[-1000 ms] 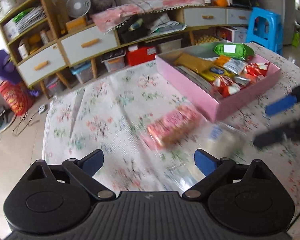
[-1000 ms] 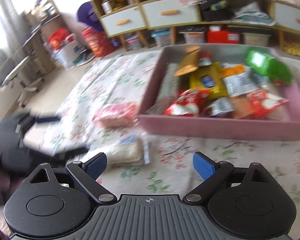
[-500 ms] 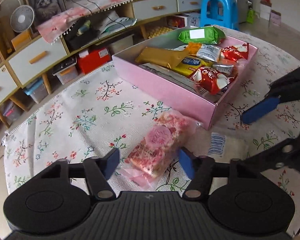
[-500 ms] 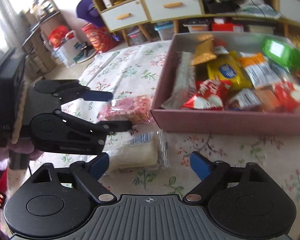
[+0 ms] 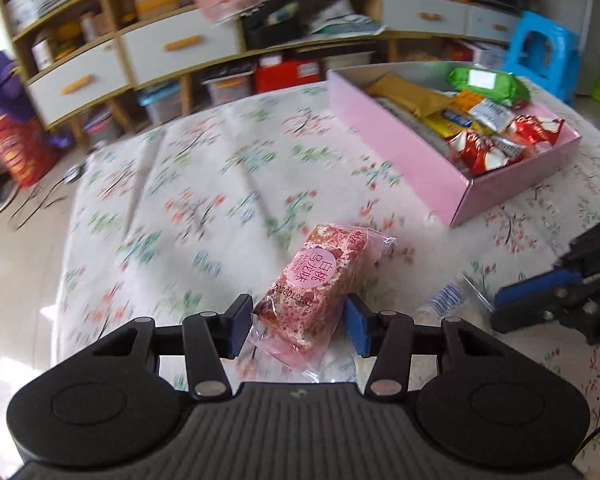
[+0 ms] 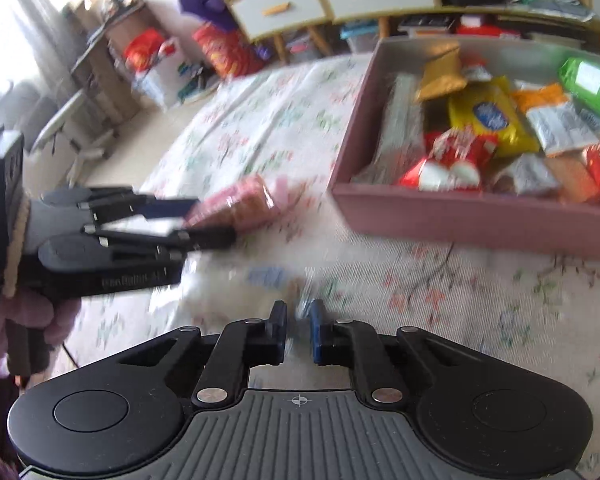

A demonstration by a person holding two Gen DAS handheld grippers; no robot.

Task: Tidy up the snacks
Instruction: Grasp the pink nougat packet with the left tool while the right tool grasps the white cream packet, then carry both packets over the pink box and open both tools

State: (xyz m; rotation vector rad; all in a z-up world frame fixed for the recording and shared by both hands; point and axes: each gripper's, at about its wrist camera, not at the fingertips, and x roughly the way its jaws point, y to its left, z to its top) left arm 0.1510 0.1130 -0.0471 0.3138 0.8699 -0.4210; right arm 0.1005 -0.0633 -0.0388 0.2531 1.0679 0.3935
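The bench (image 5: 204, 184), covered by a floral cloth, was seen to carry a pink box (image 5: 404, 152) toward its far right, filled with wrapped snacks. A pink snack packet (image 5: 320, 276) was held at its near end between the fingers of the left tool (image 5: 298, 326), which were closed against its two sides, while its far end pointed toward the box; in the blurred right wrist view it appeared raised above the cloth. A clear-wrapped pale snack (image 5: 446, 300) was seen just right of the pink packet, lying on the cloth. The right tool (image 6: 298, 332) was closed to a narrow gap upon the near edge of this wrapper (image 6: 268, 280), though the blur left the contact uncertain.
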